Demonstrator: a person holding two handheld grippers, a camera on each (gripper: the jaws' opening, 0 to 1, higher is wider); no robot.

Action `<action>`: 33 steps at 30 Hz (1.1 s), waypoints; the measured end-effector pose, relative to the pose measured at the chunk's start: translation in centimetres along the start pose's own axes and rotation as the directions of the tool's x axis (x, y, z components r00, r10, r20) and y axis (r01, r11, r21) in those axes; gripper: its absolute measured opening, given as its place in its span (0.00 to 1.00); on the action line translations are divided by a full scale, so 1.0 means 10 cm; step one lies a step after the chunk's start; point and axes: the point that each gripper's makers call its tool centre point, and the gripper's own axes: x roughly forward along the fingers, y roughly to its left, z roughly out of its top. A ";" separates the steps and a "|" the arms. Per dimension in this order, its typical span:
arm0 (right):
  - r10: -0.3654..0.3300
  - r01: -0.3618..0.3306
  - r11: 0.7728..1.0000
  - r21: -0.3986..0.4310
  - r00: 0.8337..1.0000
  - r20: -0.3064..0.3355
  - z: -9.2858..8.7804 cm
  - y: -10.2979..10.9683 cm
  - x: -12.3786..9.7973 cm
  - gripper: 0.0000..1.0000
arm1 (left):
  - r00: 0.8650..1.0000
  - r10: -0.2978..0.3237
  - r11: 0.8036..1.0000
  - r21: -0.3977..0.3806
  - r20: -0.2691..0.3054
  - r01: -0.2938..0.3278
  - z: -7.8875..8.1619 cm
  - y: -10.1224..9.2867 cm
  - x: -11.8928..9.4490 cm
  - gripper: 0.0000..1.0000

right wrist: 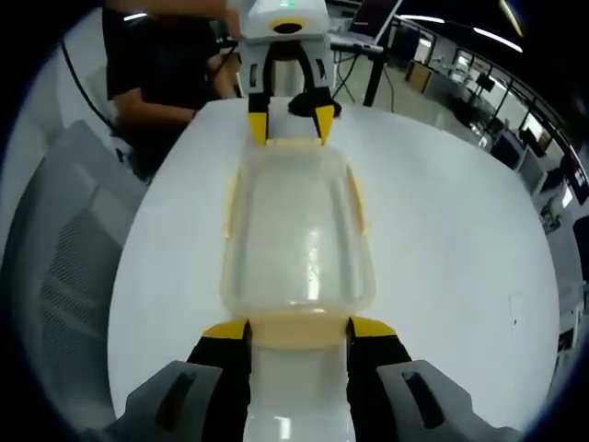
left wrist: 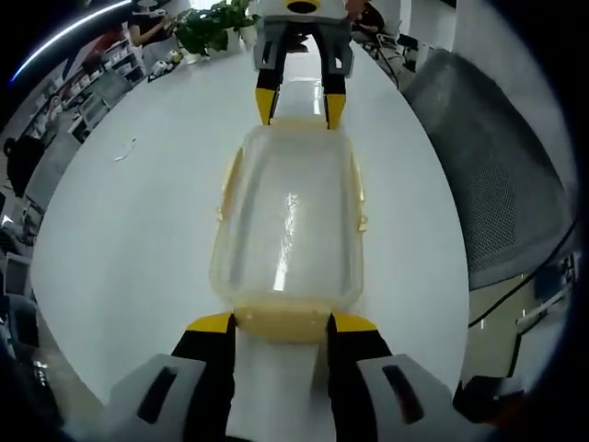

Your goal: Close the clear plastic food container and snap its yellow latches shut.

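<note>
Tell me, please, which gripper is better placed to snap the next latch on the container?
Neither clearly: the left gripper and right gripper each straddle a yellow end latch of the clear container, at opposite ends. The long-side latches sit equally far from both.

white table [left wrist: 138, 230], mesh chair [left wrist: 497, 184], office desks [right wrist: 488, 101]

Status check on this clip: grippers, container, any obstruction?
Left gripper and right gripper open, one at each end latch. Clear plastic food container with yellow latches lidded, on white table. Nothing in the way.
</note>
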 end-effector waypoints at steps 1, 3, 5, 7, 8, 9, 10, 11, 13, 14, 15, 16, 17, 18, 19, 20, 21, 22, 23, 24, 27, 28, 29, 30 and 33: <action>-0.002 0.002 1.000 -0.002 1.000 -0.002 -0.01 0.00 -0.02 0.39 | 1.000 0.004 1.000 0.002 0.003 -0.004 0.03 -0.01 -0.01 0.38; -0.004 0.004 1.000 -0.003 1.000 -0.008 -0.03 0.01 -0.07 0.39 | 1.000 0.007 1.000 0.004 0.006 -0.007 0.09 -0.03 -0.03 0.38; -0.007 0.007 1.000 -0.008 1.000 -0.010 -0.04 0.03 -0.12 0.39 | 1.000 0.010 1.000 0.004 0.008 -0.010 0.13 -0.05 -0.05 0.38; -0.008 0.007 1.000 -0.008 1.000 -0.010 -0.05 0.03 -0.17 0.39 | 1.000 0.015 1.000 0.004 0.013 -0.015 0.17 -0.05 -0.06 0.38; -0.008 0.008 1.000 -0.009 1.000 -0.010 -0.06 0.03 -0.19 0.39 | 1.000 0.016 1.000 0.003 0.016 -0.016 0.19 -0.05 -0.07 0.38; -0.010 0.010 1.000 -0.010 1.000 -0.011 -0.07 0.03 -0.21 0.39 | 1.000 0.017 1.000 0.001 0.020 -0.017 0.21 -0.06 -0.07 0.38; -0.010 0.010 1.000 -0.009 1.000 -0.012 -0.08 0.04 -0.23 0.39 | 1.000 0.019 1.000 0.003 0.023 -0.019 0.24 -0.07 -0.08 0.38; -0.008 0.008 1.000 -0.005 1.000 -0.011 -0.09 0.05 -0.25 0.39 | 0.999 0.019 1.000 0.005 0.025 -0.020 0.26 -0.08 -0.09 0.38; -0.008 0.008 1.000 -0.009 1.000 -0.012 -0.10 0.07 -0.30 0.39 | 0.999 0.022 1.000 0.007 0.024 -0.022 0.31 -0.10 -0.10 0.38; -0.010 0.010 1.000 -0.012 1.000 -0.013 -0.11 0.08 -0.32 0.39 | 0.999 0.023 1.000 0.007 0.023 -0.023 0.33 -0.11 -0.10 0.38; -0.012 0.012 1.000 -0.014 1.000 -0.014 -0.12 0.08 -0.34 0.39 | 0.999 0.024 1.000 0.005 0.023 -0.025 0.35 -0.11 -0.10 0.38; -0.012 0.012 1.000 -0.014 1.000 -0.015 -0.13 0.08 -0.36 0.39 | 0.999 0.026 1.000 0.005 0.022 -0.026 0.37 -0.12 -0.10 0.38; -0.014 0.014 1.000 -0.017 1.000 -0.016 -0.14 0.09 -0.38 0.39 | 0.999 0.030 1.000 0.005 0.022 -0.030 0.40 -0.12 -0.10 0.38; -0.016 0.016 1.000 -0.018 1.000 -0.018 -0.15 0.09 -0.39 0.39 | 0.999 0.031 1.000 0.003 0.022 -0.031 0.42 -0.13 -0.10 0.38; -0.018 0.017 1.000 -0.022 1.000 -0.019 -0.16 0.09 -0.41 0.39 | 0.999 0.031 1.000 0.002 0.023 -0.032 0.43 -0.14 -0.11 0.38; -0.019 0.019 1.000 -0.024 1.000 -0.019 -0.17 0.09 -0.43 0.39 | 0.999 0.033 0.999 0.001 0.023 -0.033 0.45 -0.14 -0.11 0.38; -0.020 0.019 1.000 -0.025 1.000 -0.019 -0.18 0.10 -0.46 0.39 | 0.999 0.034 0.999 0.002 0.023 -0.034 0.47 -0.15 -0.11 0.38; -0.023 0.023 0.999 -0.028 1.000 -0.019 -0.19 0.10 -0.48 0.39 | 0.999 0.037 0.999 0.002 0.025 -0.037 0.50 -0.16 -0.12 0.38; -0.026 0.026 0.999 -0.030 0.999 -0.019 -0.20 0.10 -0.50 0.39 | 0.999 0.039 0.999 0.002 0.027 -0.039 0.52 -0.16 -0.12 0.38; -0.029 0.029 0.999 -0.031 0.999 -0.019 -0.21 0.10 -0.52 0.39 | 0.999 0.039 0.999 0.000 0.028 -0.039 0.54 -0.16 -0.12 0.38; -0.035 0.034 0.999 -0.032 0.999 -0.019 -0.24 0.11 -0.57 0.39 | 0.999 0.043 0.999 0.001 0.029 -0.043 0.60 -0.17 -0.12 0.38; -0.036 0.035 0.999 -0.032 0.999 -0.021 -0.25 0.12 -0.59 0.39 | 0.999 0.043 0.999 0.002 0.029 -0.043 0.62 -0.18 -0.12 0.38; -0.038 0.038 0.999 -0.036 0.999 -0.022 -0.26 0.12 -0.61 0.39 | 0.999 0.044 0.999 0.003 0.028 -0.044 0.64 -0.18 -0.11 0.38; -0.040 0.039 0.999 -0.036 0.999 -0.022 -0.27 0.12 -0.63 0.39 | 0.999 0.045 0.999 0.004 0.027 -0.045 0.66 -0.18 -0.11 0.38; -0.041 0.040 0.999 -0.032 0.999 -0.025 -0.34 0.13 -0.69 0.39 | 0.998 0.046 0.999 0.008 0.030 -0.046 0.75 -0.20 -0.09 0.38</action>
